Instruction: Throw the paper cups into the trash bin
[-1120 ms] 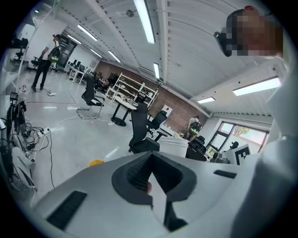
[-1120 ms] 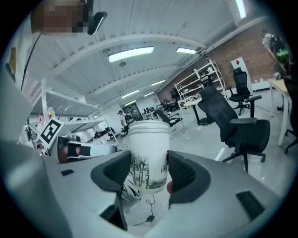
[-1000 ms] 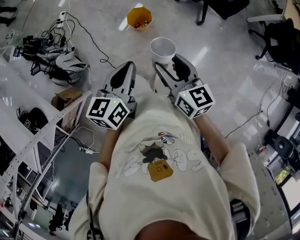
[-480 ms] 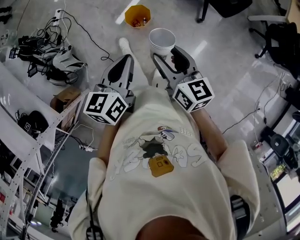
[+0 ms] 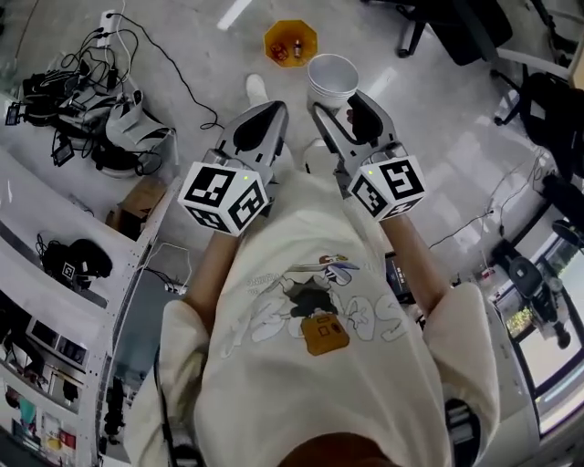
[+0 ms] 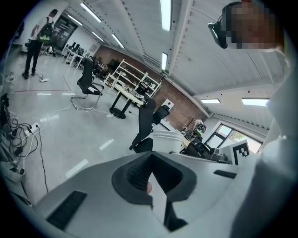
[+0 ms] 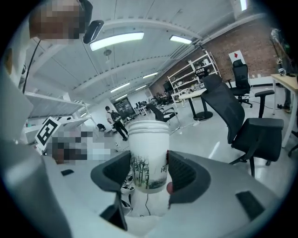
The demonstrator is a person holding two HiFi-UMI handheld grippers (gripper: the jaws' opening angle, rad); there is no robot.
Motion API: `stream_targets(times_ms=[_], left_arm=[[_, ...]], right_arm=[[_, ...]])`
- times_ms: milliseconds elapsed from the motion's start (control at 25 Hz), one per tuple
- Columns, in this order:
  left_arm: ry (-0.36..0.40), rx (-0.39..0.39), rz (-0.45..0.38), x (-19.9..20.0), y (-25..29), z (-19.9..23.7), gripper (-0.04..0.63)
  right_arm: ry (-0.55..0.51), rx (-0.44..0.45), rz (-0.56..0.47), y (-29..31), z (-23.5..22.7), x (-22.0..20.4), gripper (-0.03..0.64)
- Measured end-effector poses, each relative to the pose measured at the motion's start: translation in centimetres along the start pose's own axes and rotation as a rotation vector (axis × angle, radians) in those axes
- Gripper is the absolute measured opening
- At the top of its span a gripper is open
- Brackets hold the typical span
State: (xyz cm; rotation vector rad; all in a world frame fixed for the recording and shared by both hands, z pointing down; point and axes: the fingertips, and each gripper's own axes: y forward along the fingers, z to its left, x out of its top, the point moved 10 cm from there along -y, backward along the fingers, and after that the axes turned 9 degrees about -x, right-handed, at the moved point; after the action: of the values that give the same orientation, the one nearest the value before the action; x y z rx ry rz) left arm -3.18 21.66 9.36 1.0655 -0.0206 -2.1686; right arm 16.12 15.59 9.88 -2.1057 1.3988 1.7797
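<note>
A white paper cup [image 5: 332, 77] with a bamboo print stands upright between the jaws of my right gripper [image 5: 338, 103], which is shut on it. In the right gripper view the cup [image 7: 148, 155] fills the gap of the gripper [image 7: 148, 175], and both pads press on its sides. My left gripper [image 5: 263, 119] hangs beside it to the left, shut with nothing held; in its own view the left gripper [image 6: 151, 156] has its tips meeting. An orange trash bin [image 5: 290, 42] with small things inside stands on the floor just beyond and left of the cup.
Cables and a power strip [image 5: 68, 77] and a white helmet-like thing [image 5: 132, 128] lie at the left, with a cardboard box [image 5: 137, 193] and white shelving [image 5: 64, 274] nearer. Black office chairs [image 5: 461, 27] stand at the upper right. The person's shoe [image 5: 256, 89] shows below the bin.
The person has stepped forward: both grippers and the cup have come nearer to the orange bin. A shoe has come into view. The grip on the cup is unchanged.
</note>
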Motion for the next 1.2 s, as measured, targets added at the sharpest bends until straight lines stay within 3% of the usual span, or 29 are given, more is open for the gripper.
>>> stream_targets(times_ms=[240, 440, 560, 840, 1200], left_arm=[[-0.002, 0.035, 0.017, 3.3, 3.2, 7.1, 0.003], [-0.041, 0.093, 0.046, 2.5, 7.5, 12.4, 0.003], [-0.018, 0.125, 0.071, 1.6, 10.2, 15.4, 0.003], [-0.006, 0.228, 0.104, -2.3, 15.5, 21.2, 0.003], [-0.106, 0.314, 0.129, -10.5, 21.9, 30.1, 0.003]], right_arm=[[-0.036, -0.018, 0.059, 8.6, -0.7, 1.4, 0.259], [-0.034, -0.019, 0.132, 14.4, -3.7, -0.7, 0.259], [-0.035, -0.013, 0.180, 17.6, -6.1, -2.3, 0.259], [-0.078, 0.016, 0.261, 23.4, -12.0, -6.5, 0.259], [-0.124, 0.032, 0.321, 31.5, -18.6, -14.0, 0.259]])
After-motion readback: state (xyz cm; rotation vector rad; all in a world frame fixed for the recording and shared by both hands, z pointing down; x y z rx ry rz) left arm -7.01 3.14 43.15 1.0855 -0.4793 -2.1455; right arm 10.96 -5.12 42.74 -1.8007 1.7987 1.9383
